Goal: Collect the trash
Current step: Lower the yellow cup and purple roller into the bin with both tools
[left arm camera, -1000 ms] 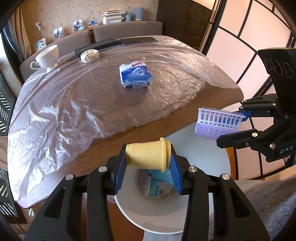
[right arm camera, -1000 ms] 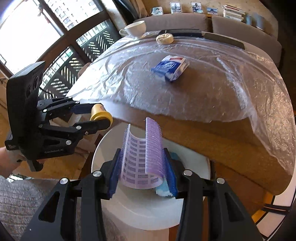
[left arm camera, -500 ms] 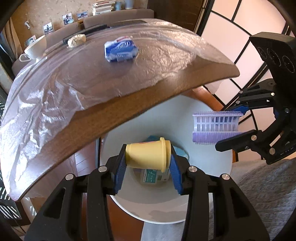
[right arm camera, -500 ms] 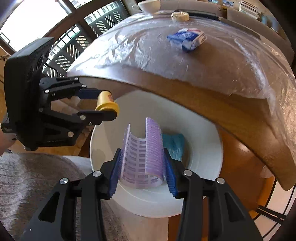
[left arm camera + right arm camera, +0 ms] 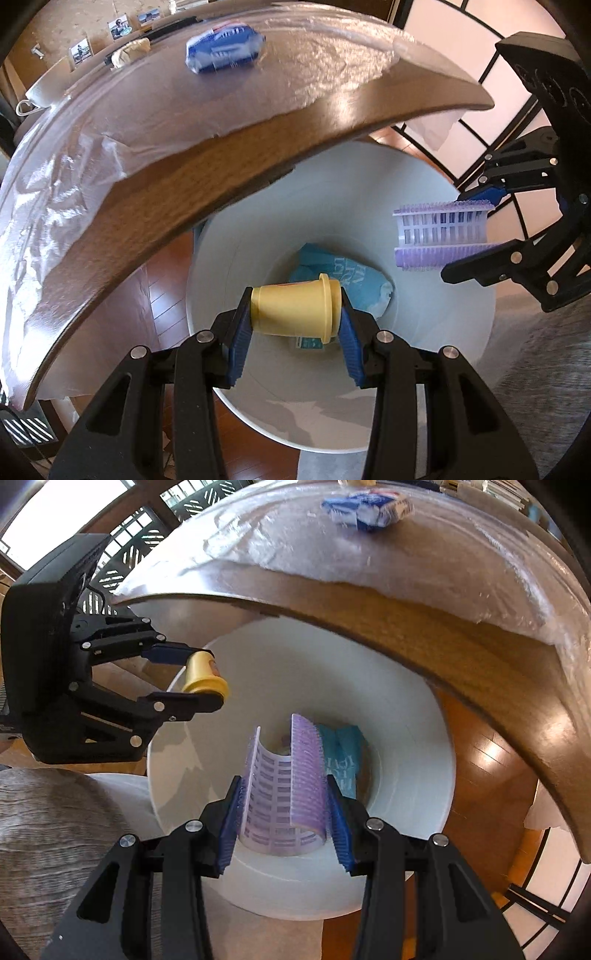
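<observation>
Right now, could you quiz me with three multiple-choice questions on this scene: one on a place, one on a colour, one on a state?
1. Where does the blue packet lie?
A in the bin
B on the table
C on the floor

2. What colour is the cup in the left gripper?
A yellow
B red
C green

3. The right gripper's fingers are:
A wide apart, empty
B shut on the purple hair roller
C out of view

Answers: B, it rests on the plastic-covered table; A, yellow between blue pads; B, pads press the roller above the white bin.
</observation>
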### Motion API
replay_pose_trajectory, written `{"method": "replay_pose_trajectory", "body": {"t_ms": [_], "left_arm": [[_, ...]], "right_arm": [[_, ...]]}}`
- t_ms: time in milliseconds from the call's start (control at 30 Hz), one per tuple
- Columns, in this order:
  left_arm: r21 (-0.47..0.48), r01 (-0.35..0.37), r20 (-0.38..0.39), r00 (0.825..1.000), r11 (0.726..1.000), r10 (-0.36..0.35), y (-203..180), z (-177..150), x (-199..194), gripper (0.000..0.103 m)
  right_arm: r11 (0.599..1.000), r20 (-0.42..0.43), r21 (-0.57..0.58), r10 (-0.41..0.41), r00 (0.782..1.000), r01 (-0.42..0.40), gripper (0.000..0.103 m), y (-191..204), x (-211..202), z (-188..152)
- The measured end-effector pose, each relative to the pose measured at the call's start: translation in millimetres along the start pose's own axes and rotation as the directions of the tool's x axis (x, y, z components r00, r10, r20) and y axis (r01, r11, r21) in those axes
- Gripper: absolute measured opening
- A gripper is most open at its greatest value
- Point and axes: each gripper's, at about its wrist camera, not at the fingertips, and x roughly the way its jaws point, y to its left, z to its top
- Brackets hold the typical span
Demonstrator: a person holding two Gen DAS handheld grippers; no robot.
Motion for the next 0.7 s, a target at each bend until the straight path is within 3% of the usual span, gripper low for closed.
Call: {"method": "replay_pose_trajectory", "body": {"t_ms": [700], "left_arm": [[0.012,-0.005,-0.084,0.996,1.000,0.006,2.8,3.8,40.3,0.044]], "right_arm": [[1.000,-0.060,0.010,-0.027,0.998,0.027,0.043,-10.3,49.5,14.5]]}}
